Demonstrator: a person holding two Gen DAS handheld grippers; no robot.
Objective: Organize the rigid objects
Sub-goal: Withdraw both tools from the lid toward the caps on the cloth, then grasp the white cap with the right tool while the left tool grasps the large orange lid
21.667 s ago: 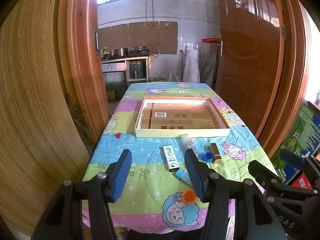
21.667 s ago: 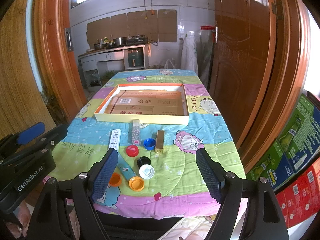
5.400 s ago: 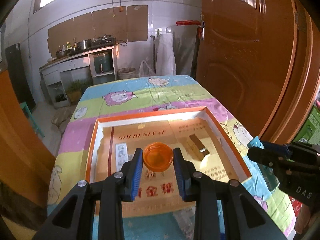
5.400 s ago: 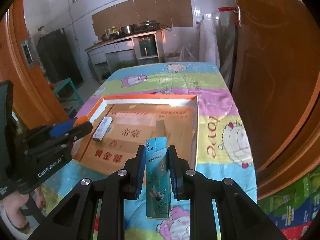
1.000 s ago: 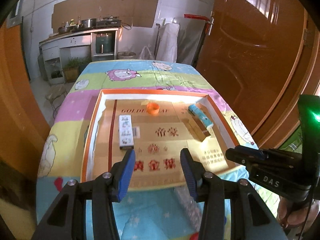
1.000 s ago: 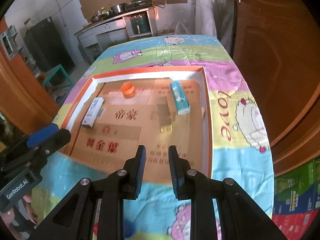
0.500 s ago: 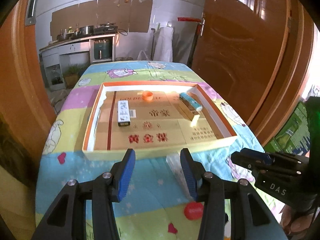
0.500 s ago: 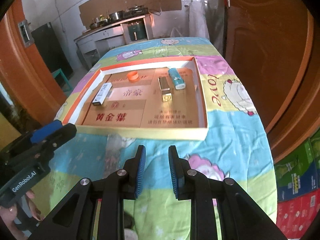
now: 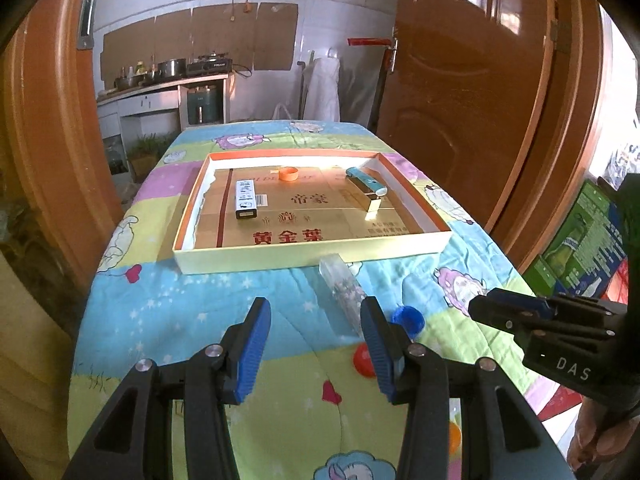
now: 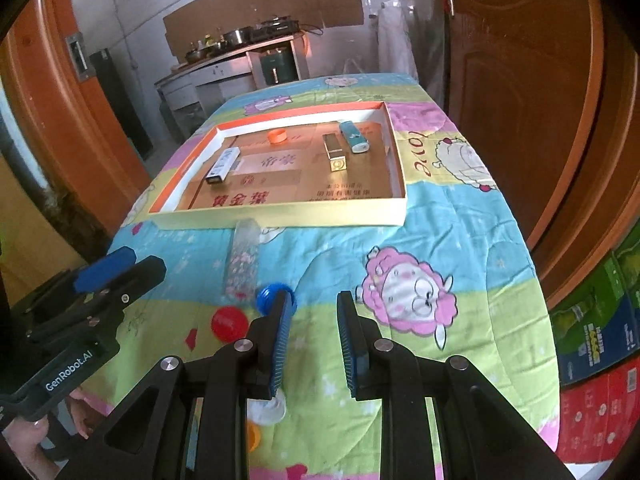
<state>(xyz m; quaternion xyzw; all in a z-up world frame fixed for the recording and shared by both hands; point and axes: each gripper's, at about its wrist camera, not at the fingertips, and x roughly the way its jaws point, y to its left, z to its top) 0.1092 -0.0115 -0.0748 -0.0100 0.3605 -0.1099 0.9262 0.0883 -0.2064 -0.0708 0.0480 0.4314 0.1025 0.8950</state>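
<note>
Both grippers hung empty over the table's near edge, the left gripper (image 9: 316, 344) wide apart, the right gripper (image 10: 312, 340) narrowly parted, seemingly poised to collect the clear tube (image 9: 344, 288) and blue cap (image 10: 275, 295). The box (image 9: 304, 250) at mid-table, printed "黄金葉", held items already sorted. Gripper bodies read "DAS" and "GenRobot.AI".

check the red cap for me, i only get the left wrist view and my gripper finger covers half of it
observer: The right wrist view shows the red cap whole, lying on the quilt apart from the blue cap.
operator: anything in the right gripper
observer: No, the right gripper is open with nothing between its fingers.
operator: whats lying under it
observer: A white cap, partly hidden by its fingers.
</note>
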